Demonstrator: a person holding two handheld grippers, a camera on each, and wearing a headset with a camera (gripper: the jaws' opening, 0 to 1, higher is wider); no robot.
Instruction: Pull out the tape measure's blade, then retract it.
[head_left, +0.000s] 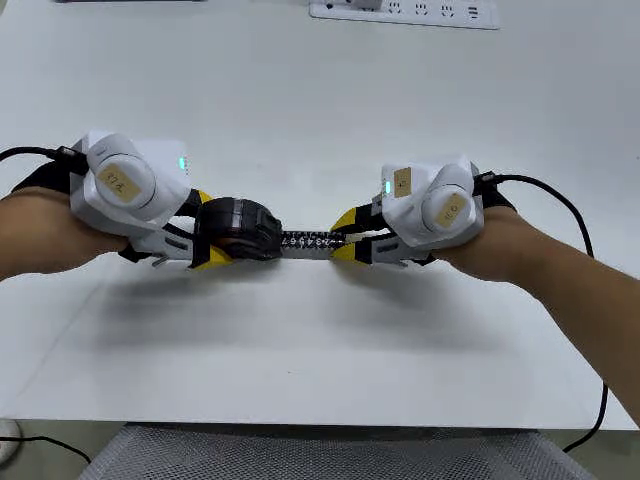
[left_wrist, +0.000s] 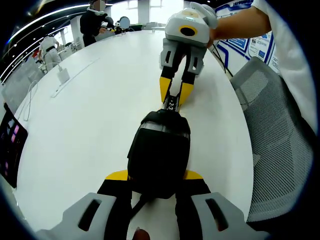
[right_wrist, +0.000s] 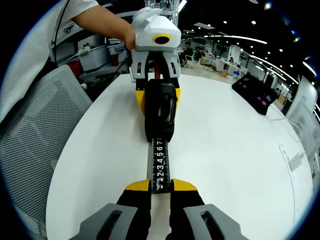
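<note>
So the left claw (head_left: 212, 232) (white plastic body, black fingers with yellow tips) is clamped around the chunky black tape measure case (head_left: 237, 228). The case is rounded and looks rubbery. It's low over the smooth white tabletop (head_left: 320, 110), between the two hands, and I can't tell if it's actually touching.

A short stretch of the flat dark blade (right_wrist: 160, 165) is out. It runs straight from the case to the right claw (head_left: 347, 237), whose tips are pinched together on the blade's end. The white numerals read 2 to 7 in the right gripper view.

There's a grey mesh chair back (head_left: 300, 455) at the near edge and a white power strip (head_left: 405, 12) at the far edge.
</note>
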